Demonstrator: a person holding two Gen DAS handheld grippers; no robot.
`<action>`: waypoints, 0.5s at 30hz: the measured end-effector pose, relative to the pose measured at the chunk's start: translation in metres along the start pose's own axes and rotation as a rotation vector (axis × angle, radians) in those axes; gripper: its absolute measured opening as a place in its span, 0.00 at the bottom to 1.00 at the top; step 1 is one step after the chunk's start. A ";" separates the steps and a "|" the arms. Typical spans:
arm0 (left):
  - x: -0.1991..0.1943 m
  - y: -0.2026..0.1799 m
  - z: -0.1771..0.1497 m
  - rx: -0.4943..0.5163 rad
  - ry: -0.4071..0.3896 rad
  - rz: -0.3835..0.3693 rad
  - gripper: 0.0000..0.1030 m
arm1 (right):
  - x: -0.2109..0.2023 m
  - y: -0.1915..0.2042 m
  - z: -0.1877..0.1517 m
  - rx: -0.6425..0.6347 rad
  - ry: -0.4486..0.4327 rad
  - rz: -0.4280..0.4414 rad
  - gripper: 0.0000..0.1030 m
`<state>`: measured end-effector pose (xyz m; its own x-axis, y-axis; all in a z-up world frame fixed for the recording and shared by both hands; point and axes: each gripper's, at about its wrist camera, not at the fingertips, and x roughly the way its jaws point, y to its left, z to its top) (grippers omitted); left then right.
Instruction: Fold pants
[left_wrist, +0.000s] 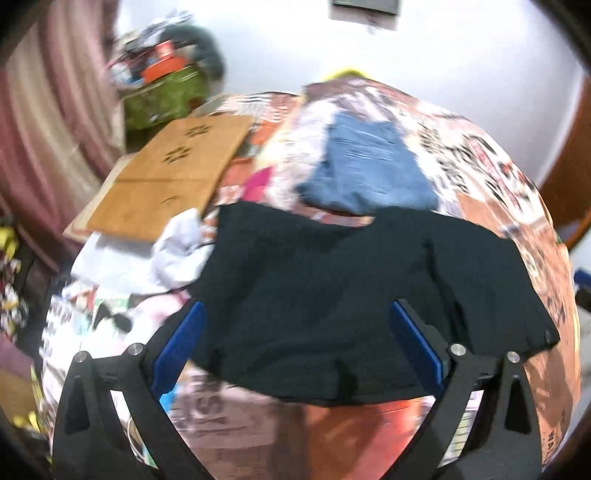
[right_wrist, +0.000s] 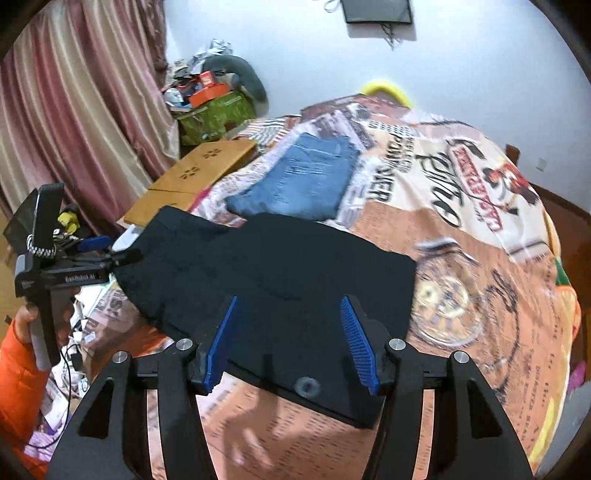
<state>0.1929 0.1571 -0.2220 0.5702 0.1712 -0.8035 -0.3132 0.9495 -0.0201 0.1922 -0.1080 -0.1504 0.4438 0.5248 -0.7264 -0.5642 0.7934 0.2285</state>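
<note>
I count two pairs of pants on the bed (right_wrist: 461, 258): one black pair (right_wrist: 266, 266) lying nearest me, and one folded blue denim pair (right_wrist: 303, 181) just beyond the black pair. One wooden board (right_wrist: 199, 177) lies left of the black pair, at the bed's edge. One green box (right_wrist: 218, 114) stands beyond the board, with one orange box (right_wrist: 208, 94) on top of it. I hold two hand-held grippers: my right hand-held gripper (right_wrist: 290, 341) over the black pair's near edge, and my left hand-held gripper (left_wrist: 295, 347), each with two blue pads. One pink curtain (right_wrist: 81, 103) hangs left of the board. One dark screen (right_wrist: 376, 11) hangs on the wall beyond the bed.
</note>
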 end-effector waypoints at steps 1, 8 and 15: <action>0.002 0.011 -0.002 -0.024 0.009 0.005 0.97 | 0.005 0.004 0.000 -0.004 0.006 0.008 0.51; 0.037 0.069 -0.034 -0.235 0.159 -0.082 0.97 | 0.040 0.016 -0.007 -0.028 0.092 -0.014 0.52; 0.078 0.074 -0.065 -0.375 0.296 -0.281 0.97 | 0.082 0.009 -0.014 -0.031 0.213 -0.059 0.52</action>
<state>0.1649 0.2239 -0.3250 0.4502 -0.2074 -0.8685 -0.4601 0.7797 -0.4247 0.2139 -0.0621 -0.2165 0.3208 0.3983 -0.8593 -0.5643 0.8090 0.1643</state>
